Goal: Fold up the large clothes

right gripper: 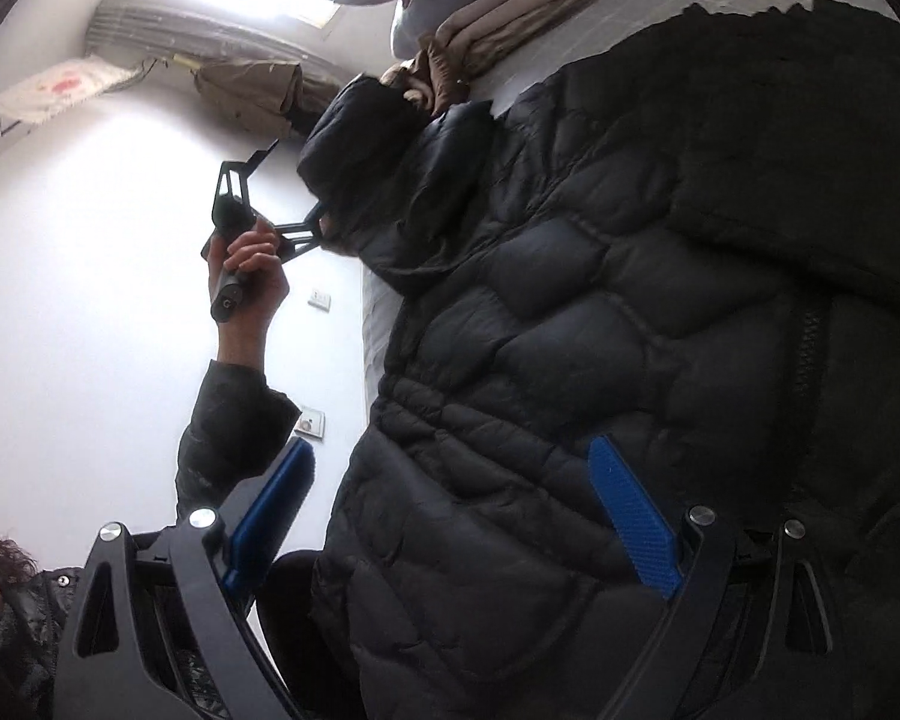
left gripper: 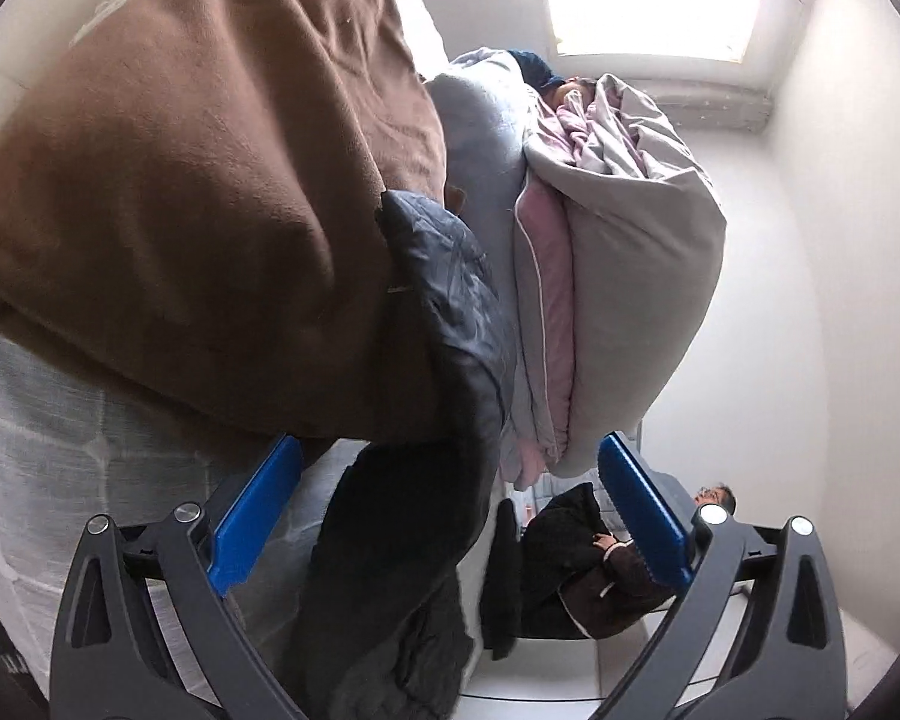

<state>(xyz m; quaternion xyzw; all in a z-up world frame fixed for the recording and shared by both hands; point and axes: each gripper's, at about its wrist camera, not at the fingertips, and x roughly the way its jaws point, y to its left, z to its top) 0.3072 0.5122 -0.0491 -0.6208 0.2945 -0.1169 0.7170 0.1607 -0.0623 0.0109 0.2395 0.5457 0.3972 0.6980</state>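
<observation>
Two hand-held grippers: right hand-held gripper (right gripper: 453, 516) spread over black puffer jacket (right gripper: 600, 330); left hand-held gripper (left gripper: 450, 516) spread around dark sleeve (left gripper: 450, 312). Best pinching sleeve cuff, then folding inward across jacket.

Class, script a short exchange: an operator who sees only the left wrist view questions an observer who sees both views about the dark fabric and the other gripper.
Operator: Dark fabric hangs between the open fingers of my left gripper. What is it?
Observer: The right wrist view shows a black quilted puffer jacket, laid out wide.
Operator: Is the right gripper holding it?
Observer: No. The right gripper is open, with the jacket's edge lying between its fingers.
</observation>
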